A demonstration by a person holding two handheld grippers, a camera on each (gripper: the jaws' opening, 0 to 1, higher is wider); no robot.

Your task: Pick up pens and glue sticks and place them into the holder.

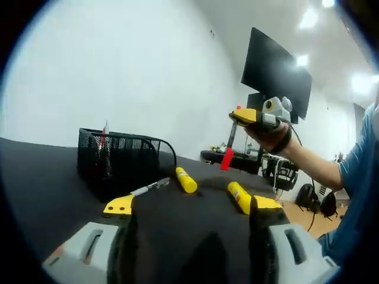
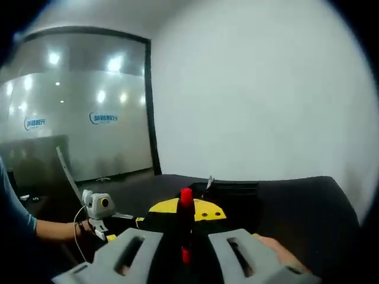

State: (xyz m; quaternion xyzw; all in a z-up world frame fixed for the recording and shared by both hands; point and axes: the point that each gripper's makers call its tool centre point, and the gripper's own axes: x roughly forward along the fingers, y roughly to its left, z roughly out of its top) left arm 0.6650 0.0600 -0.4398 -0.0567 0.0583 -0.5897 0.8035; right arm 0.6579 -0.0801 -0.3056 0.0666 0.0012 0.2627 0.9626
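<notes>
Tabletop [image 1: 35, 177]: black; mesh holder [image 1: 118, 157] near far edge.
Left tool [image 1: 192, 207]: jaws apart, empty.
Right tool [image 2: 185, 228]: clamped on red pen [image 2: 186, 222], lifted.
Glue sticks [image 1: 186, 179]: lying mid-tabletop beside a marker [image 1: 149, 187].

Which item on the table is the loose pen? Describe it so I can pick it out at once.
Start from the black wire-mesh holder on the dark table in the left gripper view. Just beside its front corner, toward the two yellow glue sticks, lies the thin silver-and-black pen. It is slim and grey; the sticks are stubby and yellow.
</notes>
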